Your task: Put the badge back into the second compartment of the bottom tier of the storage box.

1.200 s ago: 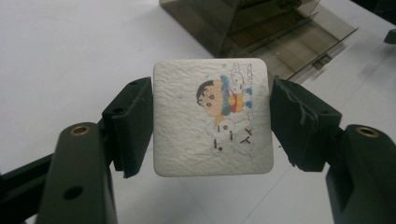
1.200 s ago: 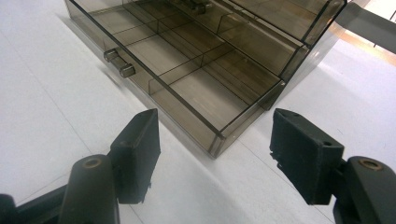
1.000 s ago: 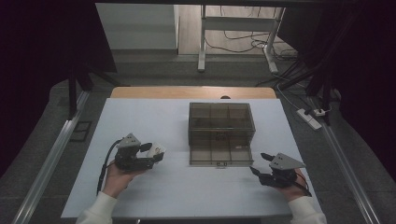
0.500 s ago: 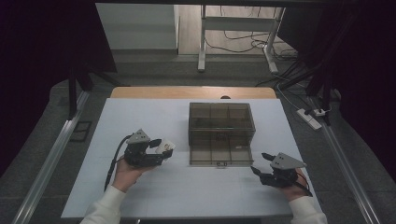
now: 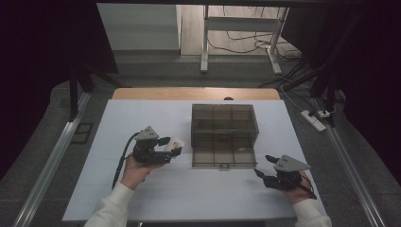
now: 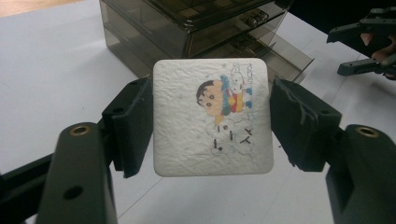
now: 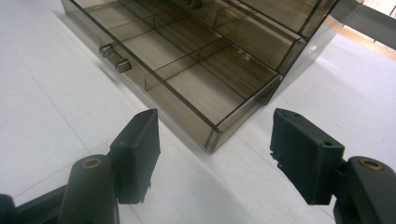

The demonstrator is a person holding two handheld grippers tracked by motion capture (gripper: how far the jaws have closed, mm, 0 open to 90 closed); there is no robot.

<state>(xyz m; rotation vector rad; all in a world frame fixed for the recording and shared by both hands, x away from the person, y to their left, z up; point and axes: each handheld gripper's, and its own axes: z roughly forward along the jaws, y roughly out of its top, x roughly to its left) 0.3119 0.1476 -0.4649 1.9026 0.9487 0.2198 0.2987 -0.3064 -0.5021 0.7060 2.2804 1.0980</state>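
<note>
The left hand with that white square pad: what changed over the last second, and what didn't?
The left gripper, shut on the white cartoon pad, moved rightward and a little farther up the table, toward the smoky drawer box. The right gripper stayed open and still, and the pulled-out drawer did not move.

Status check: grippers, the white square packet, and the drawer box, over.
Left gripper shut on white square packet with cartoon print, lifted beside smoky transparent plastic drawer box. Right gripper open, empty, near pulled-out bottom drawer. Nothing blocking the drawer.

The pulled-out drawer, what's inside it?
The drawer shows bare compartments split by dividers, nothing in them. Its back part sits under the box, which dims it.
</note>
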